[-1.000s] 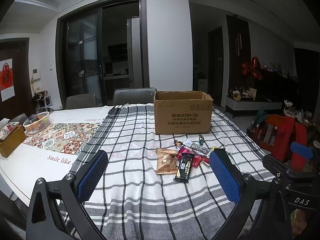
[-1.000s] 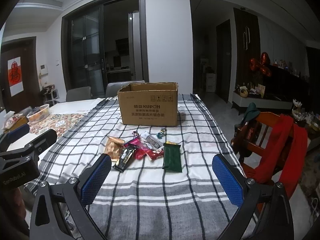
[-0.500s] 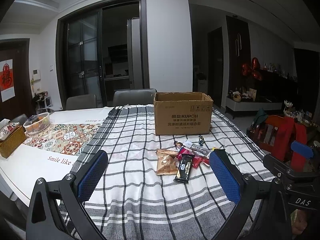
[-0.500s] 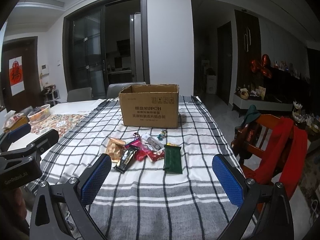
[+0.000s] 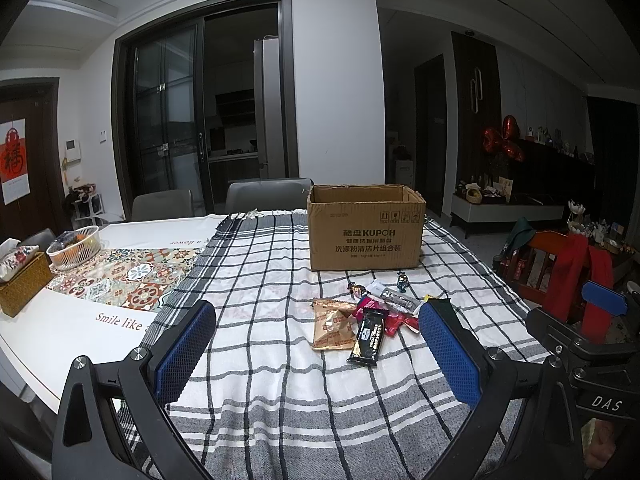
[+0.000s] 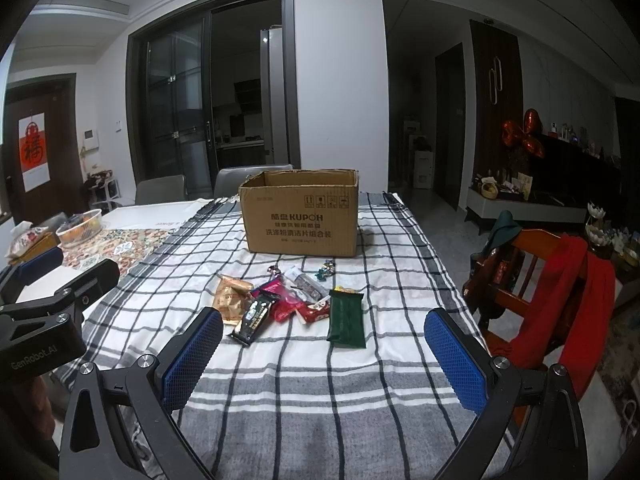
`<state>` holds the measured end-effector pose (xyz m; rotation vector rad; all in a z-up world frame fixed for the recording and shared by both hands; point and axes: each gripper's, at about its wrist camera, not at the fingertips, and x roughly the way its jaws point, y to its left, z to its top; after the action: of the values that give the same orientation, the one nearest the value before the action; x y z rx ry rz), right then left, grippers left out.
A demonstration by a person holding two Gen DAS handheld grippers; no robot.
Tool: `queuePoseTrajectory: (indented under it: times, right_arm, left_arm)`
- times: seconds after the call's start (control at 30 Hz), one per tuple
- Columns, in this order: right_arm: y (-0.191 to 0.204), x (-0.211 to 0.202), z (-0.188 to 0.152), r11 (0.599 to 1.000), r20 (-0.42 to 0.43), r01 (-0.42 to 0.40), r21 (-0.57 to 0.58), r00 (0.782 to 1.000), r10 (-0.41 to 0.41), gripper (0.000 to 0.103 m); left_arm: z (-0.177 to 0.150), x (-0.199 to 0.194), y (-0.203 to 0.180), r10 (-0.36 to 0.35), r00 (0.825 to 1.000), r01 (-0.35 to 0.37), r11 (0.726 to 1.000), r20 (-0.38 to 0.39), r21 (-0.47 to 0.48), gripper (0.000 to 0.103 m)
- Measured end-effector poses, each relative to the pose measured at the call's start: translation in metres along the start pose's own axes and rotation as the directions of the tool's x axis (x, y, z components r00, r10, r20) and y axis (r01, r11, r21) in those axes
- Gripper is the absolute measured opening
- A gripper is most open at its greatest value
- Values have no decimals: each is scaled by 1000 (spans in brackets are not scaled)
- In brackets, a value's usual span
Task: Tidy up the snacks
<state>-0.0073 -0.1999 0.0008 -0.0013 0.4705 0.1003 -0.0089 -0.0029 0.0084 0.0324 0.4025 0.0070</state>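
An open cardboard box point(image 5: 365, 232) point(image 6: 301, 219) stands on the checked tablecloth. In front of it lies a small heap of snacks: a gold bag point(image 5: 333, 325) point(image 6: 231, 297), a black bar point(image 5: 369, 336) point(image 6: 256, 315), red packets point(image 5: 394, 322) point(image 6: 298, 306), a green pack point(image 6: 346, 318) and small wrapped sweets point(image 6: 326, 270). My left gripper point(image 5: 316, 354) hovers open over the cloth, short of the heap. My right gripper point(image 6: 323, 354) is open too, near the table's front edge, nothing between its fingers.
A patterned runner point(image 5: 120, 276), a white basket point(image 5: 74, 248) and a wicker tissue box point(image 5: 22, 280) lie on the table's left part. Grey chairs point(image 5: 264, 198) stand behind the table. A wooden chair with red cloth point(image 6: 560, 292) stands at the right.
The right gripper has drifted slightly forward and up; the box and snacks sit a little lower in its view. The left gripper has barely moved.
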Motion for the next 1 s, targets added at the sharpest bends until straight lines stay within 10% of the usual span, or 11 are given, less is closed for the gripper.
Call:
queuePoseTrajectory:
  times: [1.0]
  right_arm:
    - [1,0,0,1000,-2,0,2,1000,0,102]
  left_arm:
    - [4,-1,-1,-4,1000,4,1000,2,6,103]
